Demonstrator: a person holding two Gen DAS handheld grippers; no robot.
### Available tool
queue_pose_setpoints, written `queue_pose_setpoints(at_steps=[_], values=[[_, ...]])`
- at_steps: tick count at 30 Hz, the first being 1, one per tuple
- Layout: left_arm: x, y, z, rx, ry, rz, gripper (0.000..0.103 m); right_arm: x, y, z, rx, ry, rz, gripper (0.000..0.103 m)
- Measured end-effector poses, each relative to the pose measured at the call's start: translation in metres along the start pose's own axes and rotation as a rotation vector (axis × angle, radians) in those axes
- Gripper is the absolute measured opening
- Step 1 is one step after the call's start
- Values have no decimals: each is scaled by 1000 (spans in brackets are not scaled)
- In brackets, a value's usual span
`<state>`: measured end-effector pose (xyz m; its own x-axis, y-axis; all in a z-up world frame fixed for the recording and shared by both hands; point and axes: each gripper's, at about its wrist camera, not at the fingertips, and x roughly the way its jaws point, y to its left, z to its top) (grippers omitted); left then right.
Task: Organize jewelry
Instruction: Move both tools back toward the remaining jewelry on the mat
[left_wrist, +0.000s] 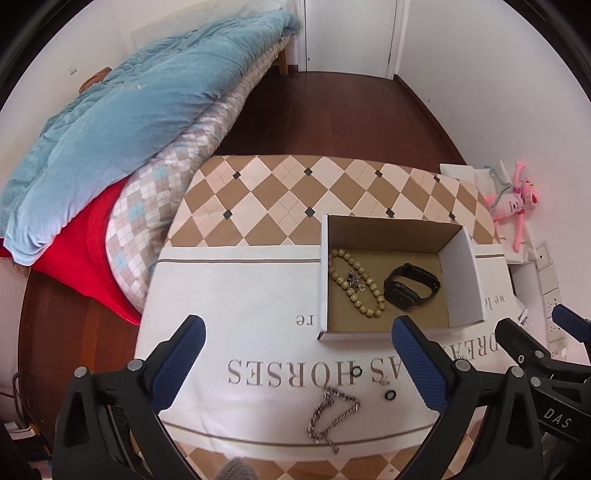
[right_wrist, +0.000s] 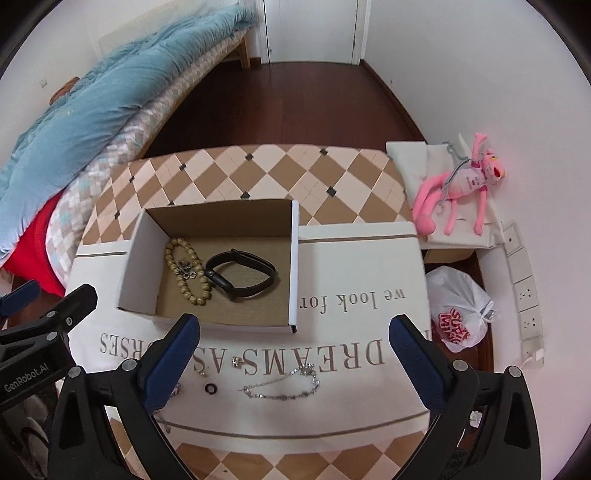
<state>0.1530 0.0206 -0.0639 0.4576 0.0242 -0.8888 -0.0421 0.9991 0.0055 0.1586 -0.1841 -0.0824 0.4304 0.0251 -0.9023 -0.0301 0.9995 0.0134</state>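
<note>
In the left wrist view, the left gripper (left_wrist: 299, 360) is seen spread wide with nothing held between its blue-padded fingers (left_wrist: 183, 360), above a white cloth (left_wrist: 229, 295) printed with grey lettering that is laid over a diamond-patterned table (left_wrist: 280, 192). An open cardboard box (left_wrist: 324, 280) is set on the cloth ahead and to the right; inside it a string of wooden beads (left_wrist: 354, 284) is laid along the left side with a small silver piece (left_wrist: 355, 281) on top, and a black watch (left_wrist: 410, 286) is placed just beside them to the right. On the cloth near the fingers a silver chain (left_wrist: 330, 415) is piled loosely, with two small dark rings (left_wrist: 357, 371) (left_wrist: 389, 395) apart from it. The right gripper (left_wrist: 535, 354) is partly seen at the right edge. In the right wrist view, the right gripper (right_wrist: 295, 360) is likewise held wide open and empty. The box (right_wrist: 293, 258) is seen ahead to the left with the beads (right_wrist: 188, 271) and watch (right_wrist: 242, 277) inside. On the cloth in front of it a thin silver bracelet (right_wrist: 284, 386), a dark ring (right_wrist: 210, 388) and a small earring (right_wrist: 236, 362) are laid apart from one another. A pink plush toy (right_wrist: 458, 192) and a white plastic bag (right_wrist: 460, 314) are seen at the right, beyond the table.
</note>
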Motion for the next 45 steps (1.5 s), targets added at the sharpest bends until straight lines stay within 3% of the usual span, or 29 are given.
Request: queue_pose_setpoints(at_steps=[15, 25, 31, 33, 35, 41, 45], values=[[-82, 9, -31, 29, -100, 10, 103, -88, 10, -30, -9, -121, 17, 103], [-109, 12, -49, 11, -144, 54, 103, -111, 9, -52, 21, -132, 65, 103], [-71, 22, -69, -26, -52, 52, 103, -87, -4, -74, 74, -73, 64, 103], [-50, 23, -79, -25, -7, 48, 102, -72, -10, -82, 93, -44, 66, 93], [-28, 21, -88, -14, 36, 48, 102, -57, -16, -90, 110, -13, 67, 76], [35, 13, -107, 22, 178, -3, 83, -7, -35, -112, 189, 73, 90, 71], [66, 8, -112, 33, 239, -46, 83, 18, -42, -120, 222, 110, 95, 71]])
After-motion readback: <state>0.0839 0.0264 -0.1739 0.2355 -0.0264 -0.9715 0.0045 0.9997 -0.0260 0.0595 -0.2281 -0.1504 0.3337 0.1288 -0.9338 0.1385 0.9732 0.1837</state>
